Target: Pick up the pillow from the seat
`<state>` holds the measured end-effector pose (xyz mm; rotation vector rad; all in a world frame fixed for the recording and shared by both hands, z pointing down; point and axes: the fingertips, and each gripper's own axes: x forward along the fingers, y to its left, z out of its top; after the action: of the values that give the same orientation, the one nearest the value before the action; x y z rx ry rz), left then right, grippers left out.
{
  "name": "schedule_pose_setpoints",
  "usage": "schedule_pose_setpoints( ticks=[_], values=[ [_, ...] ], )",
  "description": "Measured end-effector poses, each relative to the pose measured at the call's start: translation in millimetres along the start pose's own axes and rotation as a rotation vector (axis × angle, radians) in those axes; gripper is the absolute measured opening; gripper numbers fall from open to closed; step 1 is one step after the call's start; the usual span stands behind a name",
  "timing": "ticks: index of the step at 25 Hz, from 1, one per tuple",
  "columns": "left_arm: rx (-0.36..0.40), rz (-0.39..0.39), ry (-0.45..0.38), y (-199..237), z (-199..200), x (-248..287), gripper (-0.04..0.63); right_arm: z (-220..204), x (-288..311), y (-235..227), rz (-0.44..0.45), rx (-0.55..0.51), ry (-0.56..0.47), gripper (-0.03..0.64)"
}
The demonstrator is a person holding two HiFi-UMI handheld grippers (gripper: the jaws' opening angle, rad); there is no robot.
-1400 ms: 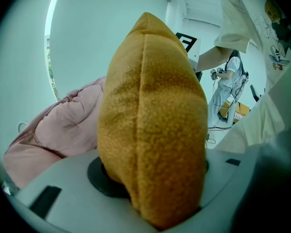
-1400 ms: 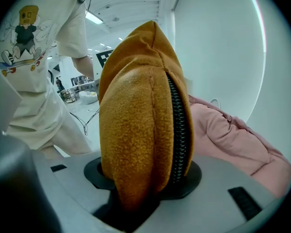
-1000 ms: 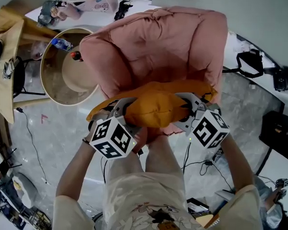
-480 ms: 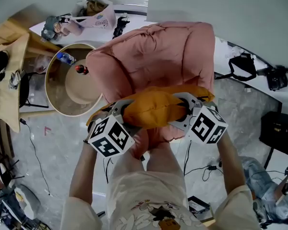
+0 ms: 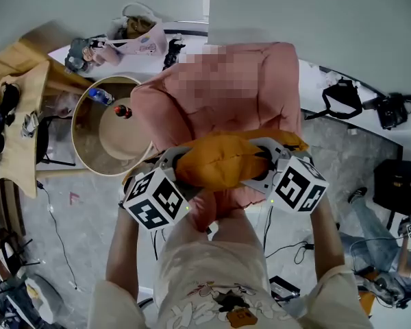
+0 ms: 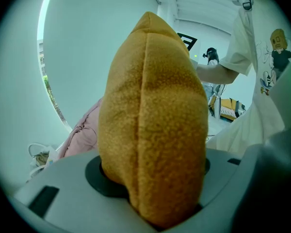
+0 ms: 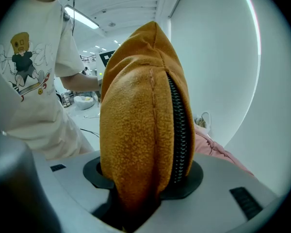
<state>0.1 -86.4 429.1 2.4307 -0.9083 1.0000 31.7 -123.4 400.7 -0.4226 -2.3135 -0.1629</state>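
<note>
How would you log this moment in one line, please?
left gripper: shut on pillow | right gripper: shut on pillow | pillow: held over pink armchair

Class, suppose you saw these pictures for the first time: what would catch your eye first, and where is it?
The orange pillow stands out most, mid-frame in the head view, with the left gripper clamped on one end and the right gripper on the other. Behind it is a big pink armchair, with a round beige table at its left.

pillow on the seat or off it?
Off: left gripper and right gripper clamp the pillow at its ends; it hangs above the pink chair.
</note>
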Motion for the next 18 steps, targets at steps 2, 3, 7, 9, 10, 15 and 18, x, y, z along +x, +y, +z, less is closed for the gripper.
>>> schedule_pose_setpoints(
  ticks=[2,3,7,9,10,15,18],
  values=[
    [0.016,0.007,0.001,-1.0,5.7,-7.3,0.258,6.4,-6.2,1.5,-0.011,-0.005,-0.004,0.229],
    [0.025,0.013,0.001,-1.3,8.4,-10.5,0.259,9.3,-9.1,2.1,-0.015,-0.008,-0.004,0.229],
    [0.048,0.031,0.002,-5.0,20.1,-21.9,0.265,19.8,-22.5,5.0,-0.026,-0.023,-0.007,0.230],
    [0.058,0.030,-0.002,-6.1,27.5,-28.1,0.265,25.7,-30.5,5.7,-0.035,-0.032,-0.007,0.230],
    [0.063,0.030,-0.003,-5.9,31.3,-31.8,0.265,29.4,-34.4,5.3,-0.041,-0.035,-0.006,0.230],
    [0.098,0.042,-0.004,0.1,43.4,-51.2,0.265,50.7,-44.8,0.7,-0.072,-0.020,0.010,0.230],
    [0.100,0.061,-0.006,-2.0,48.3,-60.6,0.265,58.7,-50.6,3.9,-0.076,-0.030,-0.003,0.229]
  ],
)
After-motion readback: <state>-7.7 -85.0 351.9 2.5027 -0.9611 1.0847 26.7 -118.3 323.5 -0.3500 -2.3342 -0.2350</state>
